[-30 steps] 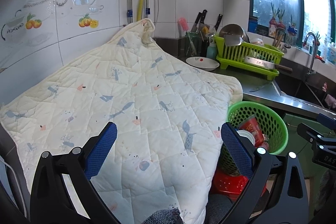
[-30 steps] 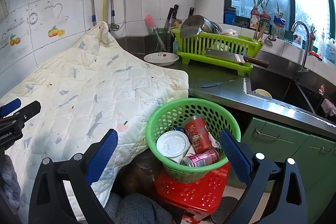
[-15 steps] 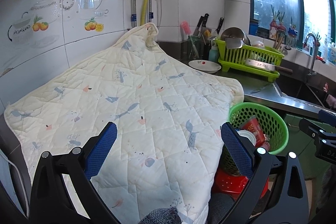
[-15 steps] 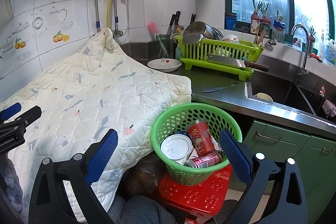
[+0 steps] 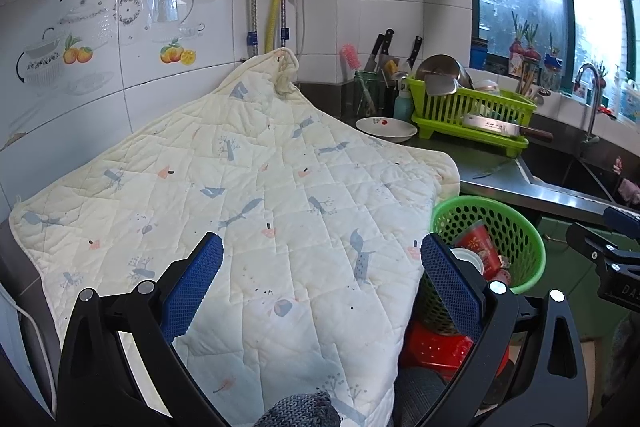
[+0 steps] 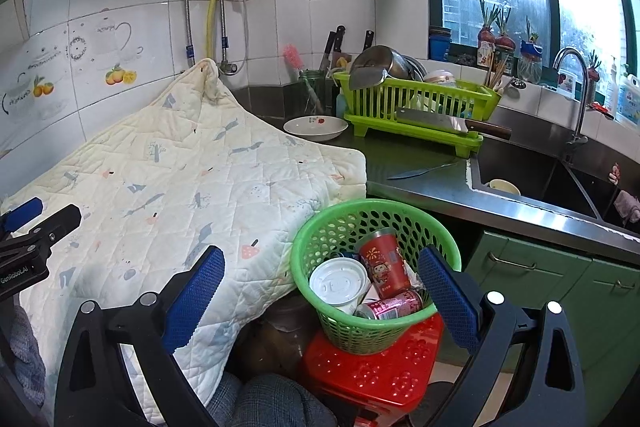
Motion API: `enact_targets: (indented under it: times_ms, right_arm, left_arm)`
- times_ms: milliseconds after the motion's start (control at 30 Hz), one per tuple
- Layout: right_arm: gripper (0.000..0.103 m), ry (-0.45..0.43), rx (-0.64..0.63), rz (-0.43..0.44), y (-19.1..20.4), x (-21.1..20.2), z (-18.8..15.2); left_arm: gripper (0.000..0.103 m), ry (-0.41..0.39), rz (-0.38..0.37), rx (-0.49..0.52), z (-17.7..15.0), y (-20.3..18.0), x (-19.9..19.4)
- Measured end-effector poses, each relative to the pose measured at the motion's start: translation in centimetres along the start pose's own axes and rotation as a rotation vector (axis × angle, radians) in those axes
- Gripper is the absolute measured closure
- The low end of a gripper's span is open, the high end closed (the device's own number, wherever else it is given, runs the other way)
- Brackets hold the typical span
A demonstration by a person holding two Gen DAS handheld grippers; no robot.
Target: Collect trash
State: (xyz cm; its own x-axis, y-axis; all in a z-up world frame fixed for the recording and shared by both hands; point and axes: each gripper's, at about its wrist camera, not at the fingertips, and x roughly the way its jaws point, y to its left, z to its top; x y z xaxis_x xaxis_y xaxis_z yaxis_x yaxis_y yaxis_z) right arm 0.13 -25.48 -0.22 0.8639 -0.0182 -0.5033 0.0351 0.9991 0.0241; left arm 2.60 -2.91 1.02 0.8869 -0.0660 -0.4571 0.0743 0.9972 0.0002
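Note:
A green perforated basket (image 6: 320, 227) stands on a red plastic stool (image 6: 376, 367) beside the counter. In it lie a red paper cup (image 6: 382, 261), a white-lidded cup (image 6: 339, 281) and a red can (image 6: 390, 307). My right gripper (image 6: 322, 283) hangs open just in front of the basket, holding nothing. My left gripper (image 5: 322, 267) is open too, above a cream quilted cloth (image 5: 256, 203) that covers the counter. The basket (image 5: 516, 227) shows at the right of the left wrist view, partly behind the cloth edge.
A lime dish rack (image 6: 416, 107) with a cleaver (image 6: 440, 121), a white plate (image 6: 316, 127) and a knife (image 6: 420, 171) sit on the steel counter. A sink (image 6: 532, 179) with tap lies right. Green cabinet doors (image 6: 560, 287) stand below. Tiled wall behind.
Both grippers have drawn back and risen slightly, so more of the wall and cloth shows. The basket and its contents have not moved. Both stay open.

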Motion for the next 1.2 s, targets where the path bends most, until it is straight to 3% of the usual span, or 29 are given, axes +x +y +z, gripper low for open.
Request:
enact_targets:
  times_ms: [1200]
  right_arm:
    - [0.009, 0.006, 0.006, 0.007, 0.51, 0.19, 0.22]
  left_arm:
    - [0.005, 0.015, -0.009, 0.0, -0.4, -0.13, 0.33]
